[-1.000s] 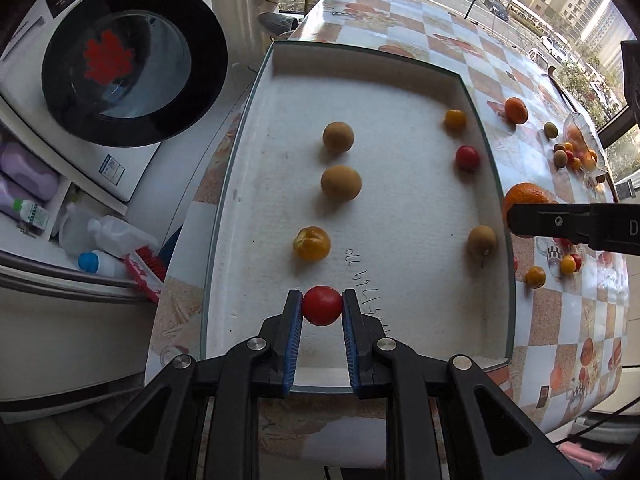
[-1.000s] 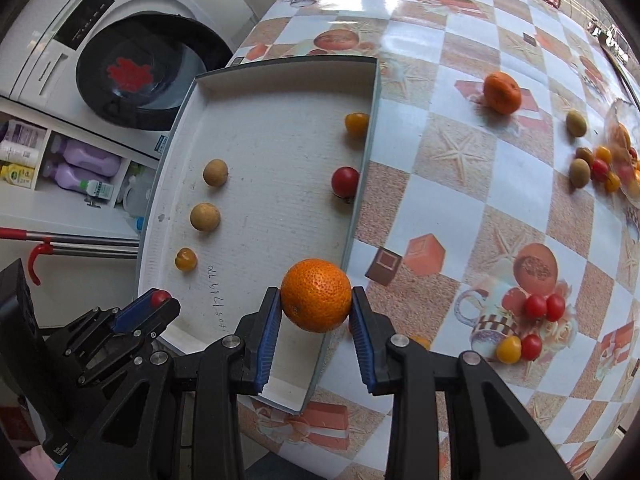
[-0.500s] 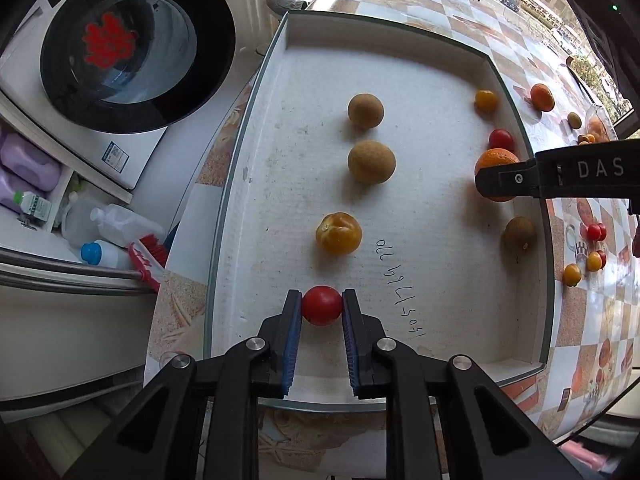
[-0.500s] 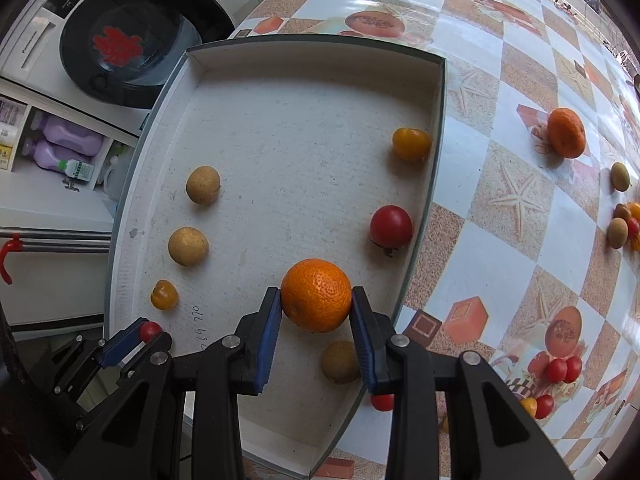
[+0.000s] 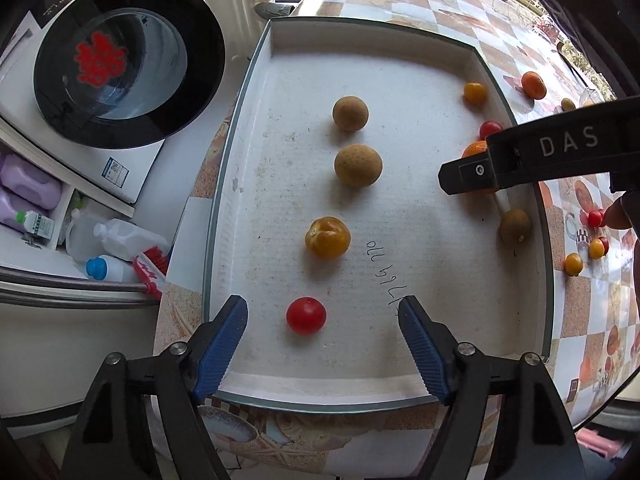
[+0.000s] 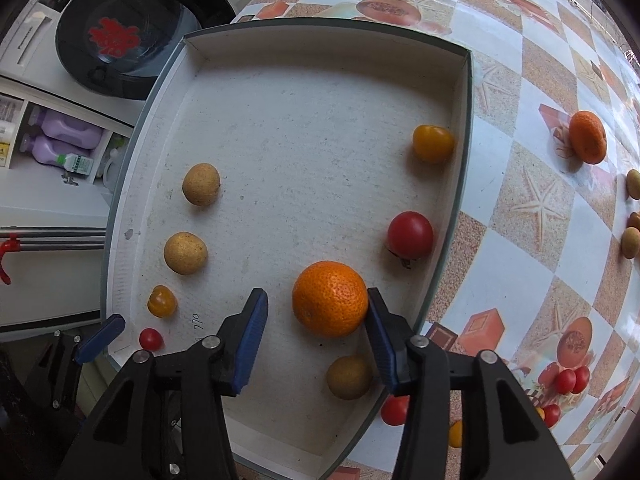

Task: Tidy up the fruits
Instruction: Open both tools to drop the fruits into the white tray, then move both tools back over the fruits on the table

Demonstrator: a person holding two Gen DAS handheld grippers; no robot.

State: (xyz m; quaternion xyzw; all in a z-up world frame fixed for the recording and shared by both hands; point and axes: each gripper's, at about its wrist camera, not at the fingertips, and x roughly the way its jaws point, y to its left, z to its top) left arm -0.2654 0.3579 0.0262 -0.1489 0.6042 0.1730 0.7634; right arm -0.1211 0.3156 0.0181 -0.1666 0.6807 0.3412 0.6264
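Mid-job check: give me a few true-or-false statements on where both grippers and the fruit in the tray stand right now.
1. The left gripper is open, and the small red tomato lies on the tray floor between its fingers. True.
2. The right gripper is clamped tight on the orange. False: its fingers are spread, with a clear gap on the left side of the orange, which sits in the tray.
3. Two brown round fruits lie one behind the other along the tray's left side. True.
4. The tray holds only red fruit. False: it also holds the orange, yellow tomatoes and brown fruits.
5. All fruit is already in the tray. False: a second orange lies on the tablecloth.
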